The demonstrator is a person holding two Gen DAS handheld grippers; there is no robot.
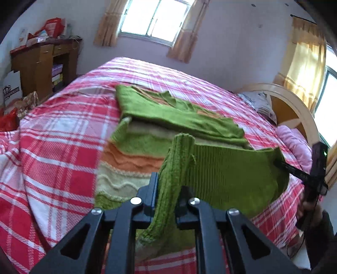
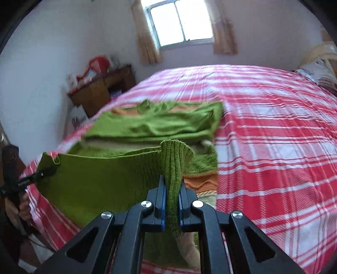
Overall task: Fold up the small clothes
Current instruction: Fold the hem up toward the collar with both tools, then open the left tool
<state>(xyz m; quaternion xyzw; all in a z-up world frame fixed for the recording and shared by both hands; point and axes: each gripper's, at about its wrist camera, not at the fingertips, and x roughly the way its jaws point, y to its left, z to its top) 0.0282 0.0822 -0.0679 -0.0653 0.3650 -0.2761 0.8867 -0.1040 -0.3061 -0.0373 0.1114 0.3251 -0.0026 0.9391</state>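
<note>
Sweater (image 1: 221, 179) hem stretched above the bed (image 1: 52, 130), each hand-held gripper (image 1: 168, 189) (image 2: 172, 189) clamping a corner.

a home bedroom: plaid-covered bed (image 1: 63, 126), curtained window (image 1: 155, 19), wooden desk (image 1: 42, 63).

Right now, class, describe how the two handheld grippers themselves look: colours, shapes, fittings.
Both the left gripper and the right gripper are black, with angular linkage arms showing triangular cut-outs and round silver bolts. The right fingers carry blue pads. A dark sleeve shows behind each.
</note>
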